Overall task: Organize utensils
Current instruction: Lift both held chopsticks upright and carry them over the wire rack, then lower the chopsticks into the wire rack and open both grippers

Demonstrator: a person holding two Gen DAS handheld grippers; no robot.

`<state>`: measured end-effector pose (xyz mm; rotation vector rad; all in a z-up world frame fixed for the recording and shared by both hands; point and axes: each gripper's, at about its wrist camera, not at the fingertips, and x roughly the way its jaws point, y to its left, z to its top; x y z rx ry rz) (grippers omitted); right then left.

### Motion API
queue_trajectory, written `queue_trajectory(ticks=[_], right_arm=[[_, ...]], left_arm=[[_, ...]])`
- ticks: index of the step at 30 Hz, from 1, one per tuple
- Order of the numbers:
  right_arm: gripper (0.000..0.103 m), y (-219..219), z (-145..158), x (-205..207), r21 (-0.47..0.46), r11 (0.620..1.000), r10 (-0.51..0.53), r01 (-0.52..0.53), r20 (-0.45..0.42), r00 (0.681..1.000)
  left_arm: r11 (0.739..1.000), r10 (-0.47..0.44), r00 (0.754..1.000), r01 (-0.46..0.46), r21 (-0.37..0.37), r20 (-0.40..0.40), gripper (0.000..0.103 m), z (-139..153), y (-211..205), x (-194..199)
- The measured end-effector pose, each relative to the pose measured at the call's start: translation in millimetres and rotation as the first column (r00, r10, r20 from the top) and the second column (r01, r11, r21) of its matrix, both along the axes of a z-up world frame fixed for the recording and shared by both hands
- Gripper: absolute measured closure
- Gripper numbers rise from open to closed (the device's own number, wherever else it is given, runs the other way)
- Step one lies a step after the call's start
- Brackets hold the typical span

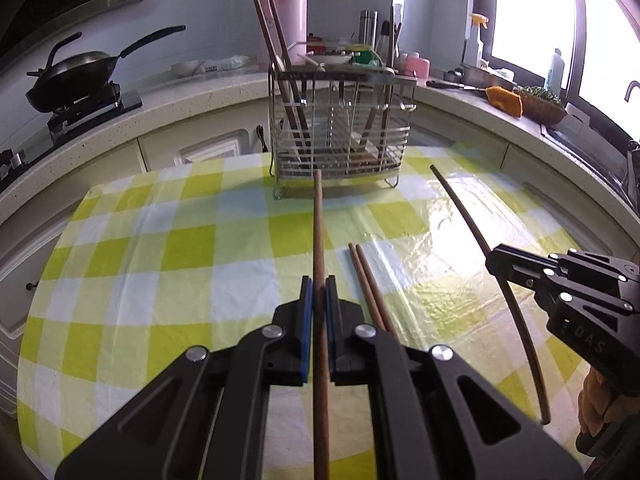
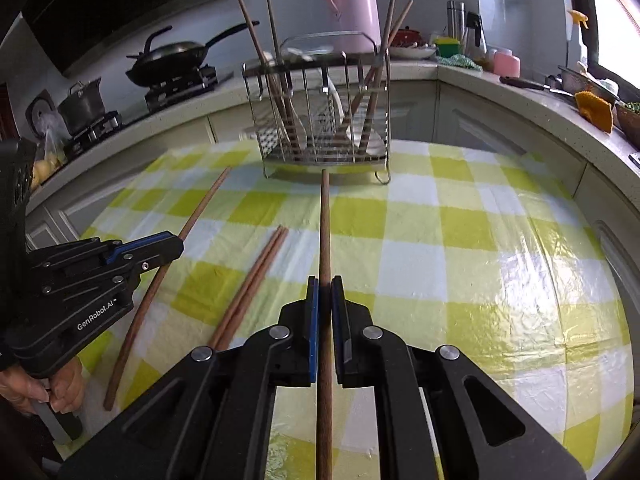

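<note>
My left gripper (image 1: pixel 319 286) is shut on a brown wooden chopstick (image 1: pixel 318 232) that points forward at the wire utensil rack (image 1: pixel 340 136). My right gripper (image 2: pixel 325 285) is shut on another wooden chopstick (image 2: pixel 325 224), also pointing at the rack (image 2: pixel 320 112). Each gripper shows in the other's view: the right one (image 1: pixel 496 260) at the right, the left one (image 2: pixel 176 242) at the left. Two more chopsticks (image 1: pixel 368 280) lie side by side on the checked tablecloth between the grippers, also in the right wrist view (image 2: pixel 256 280). The rack holds several upright chopsticks and spoons.
The table wears a green and white checked cloth (image 1: pixel 180 248). Behind it a counter holds a wok on a stove (image 1: pixel 76 76), a pink jug (image 1: pixel 288 12), bottles, dishes and a basket (image 1: pixel 540 106). A pot (image 2: pixel 82 106) stands on a second burner.
</note>
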<state>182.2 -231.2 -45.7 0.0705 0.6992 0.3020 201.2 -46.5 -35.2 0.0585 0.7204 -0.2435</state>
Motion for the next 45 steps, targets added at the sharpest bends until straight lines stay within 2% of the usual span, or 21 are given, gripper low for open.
queue_trajectory(ticks=[11,17,23,26,29,37,41,45], right_arm=[[0.095,0.9,67.6,-21.8,0.016,1.000,-0.016,0.013,0.178,0.984],[0.095,6.2,88.8,-26.1,-0.005,1.000,-0.018,0.020,0.242,0.970],[0.095,6.2,94.7,-18.7,-0.015,1.000,-0.016,0.021,0.255,0.967],[0.095,4.7,105.1,-15.3,-0.011,1.000,-0.018,0.022,0.283,0.959],[0.095,-1.7,123.7,-1.5,0.011,1.000,-0.029,0.027,0.314,0.949],[0.095,-22.7,180.6,60.1,0.085,0.995,-0.072,0.043,0.382,0.921],[0.095,-31.5,209.8,92.3,0.108,0.993,-0.091,0.051,0.402,0.911],[0.095,-36.1,224.1,124.9,0.112,0.992,-0.105,0.064,0.410,0.906]], left_arm=[[0.998,0.009,0.985,0.001,-0.058,0.173,0.097,76.8,14.1,-21.3],[0.999,0.018,0.974,-0.008,-0.044,0.224,0.097,90.4,13.7,-23.8],[0.999,0.020,0.967,-0.008,-0.047,0.256,0.097,93.1,15.7,-19.8],[0.999,0.015,0.957,-0.006,-0.031,0.290,0.097,103.9,12.4,-17.4],[0.999,0.017,0.949,-0.006,-0.034,0.316,0.097,121.8,9.9,-5.5],[0.993,0.062,0.929,-0.022,-0.115,0.364,0.097,191.0,8.6,58.3],[0.991,0.081,0.909,-0.030,-0.129,0.409,0.097,226.0,4.5,85.2],[0.987,0.104,0.895,-0.039,-0.158,0.434,0.097,247.4,0.2,109.9]])
